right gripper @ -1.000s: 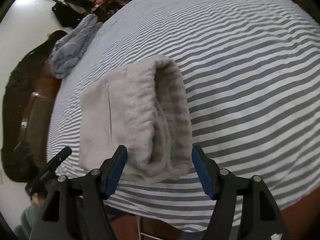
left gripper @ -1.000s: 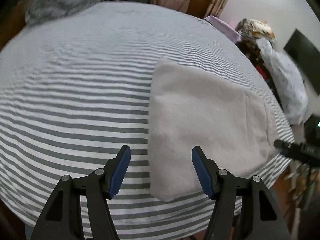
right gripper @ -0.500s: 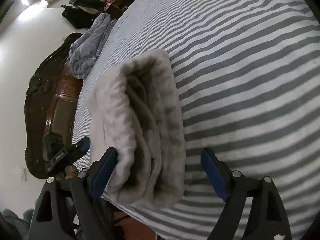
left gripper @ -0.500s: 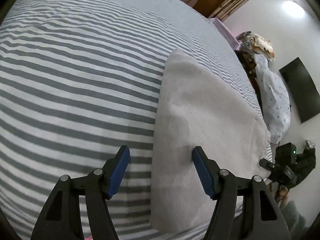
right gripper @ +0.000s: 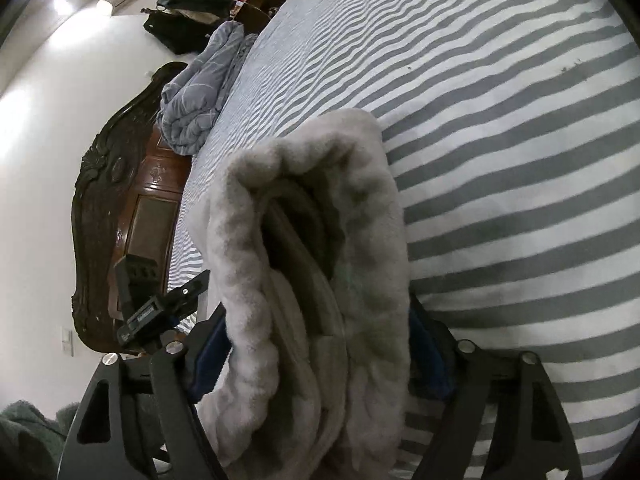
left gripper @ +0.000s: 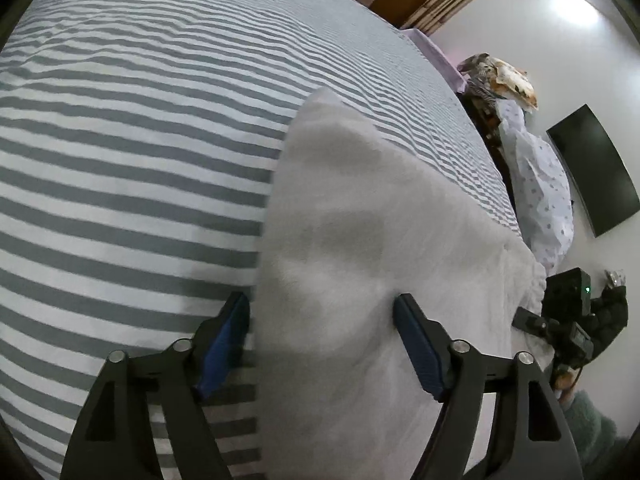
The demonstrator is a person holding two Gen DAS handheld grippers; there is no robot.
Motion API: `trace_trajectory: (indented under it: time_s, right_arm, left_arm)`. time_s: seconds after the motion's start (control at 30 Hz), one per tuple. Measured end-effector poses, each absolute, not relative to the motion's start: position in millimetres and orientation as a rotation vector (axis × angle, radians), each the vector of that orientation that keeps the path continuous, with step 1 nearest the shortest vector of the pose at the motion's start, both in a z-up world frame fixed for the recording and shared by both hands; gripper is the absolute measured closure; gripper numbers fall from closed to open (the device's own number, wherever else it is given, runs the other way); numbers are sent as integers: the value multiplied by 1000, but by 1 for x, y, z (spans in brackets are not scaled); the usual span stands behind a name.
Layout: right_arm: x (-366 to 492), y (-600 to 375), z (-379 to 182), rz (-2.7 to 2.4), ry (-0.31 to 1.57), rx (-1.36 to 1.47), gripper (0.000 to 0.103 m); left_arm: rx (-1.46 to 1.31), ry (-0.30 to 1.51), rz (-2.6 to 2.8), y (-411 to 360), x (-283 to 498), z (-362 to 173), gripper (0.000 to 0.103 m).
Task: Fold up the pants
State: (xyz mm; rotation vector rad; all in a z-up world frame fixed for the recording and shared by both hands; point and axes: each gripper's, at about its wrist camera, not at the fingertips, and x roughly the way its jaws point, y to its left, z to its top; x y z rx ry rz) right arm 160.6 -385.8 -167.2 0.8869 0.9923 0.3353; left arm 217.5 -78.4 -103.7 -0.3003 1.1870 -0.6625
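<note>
Striped grey-and-white bedding (left gripper: 132,168) is filling a dim bedroom as two hand-held claws are closing in on pale fleece pants (left gripper: 360,264), already folded into a thick bundle near the bed's near edge. A second ago both claws were hanging higher and further back, with the bundle lying ahead of their tips; now they have dropped to its two ends, a sign that another fold or a lift is about to begin. The left claw (left gripper: 322,344) is standing roughly half open and narrowing, one pad on the bare sheet just beside the bundle's long edge, the other pressing into the fleece on top. The right claw (right gripper: 316,354) is also narrowing, astride the layered open end of the pants (right gripper: 316,264), its pads at or against the fabric; whether they are gripping yet cannot be told. Beyond, a rumpled blue quilt (right gripper: 200,92) is lying at the bed's far corner beside a dark carved wooden bed end (right gripper: 120,216).
</note>
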Motion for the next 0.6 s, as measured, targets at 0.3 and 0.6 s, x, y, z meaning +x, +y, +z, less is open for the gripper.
trace_trajectory:
  time_s: [0.3,0.6]
  right_arm:
    - [154,-370,-139,282,957,877,59]
    - [163,-349,-87,306,922,818,62]
  left_arm:
    - [-314,1151,-644,-79,212,-87,69]
    - [-379,1073,-622,-71,202,-63,70]
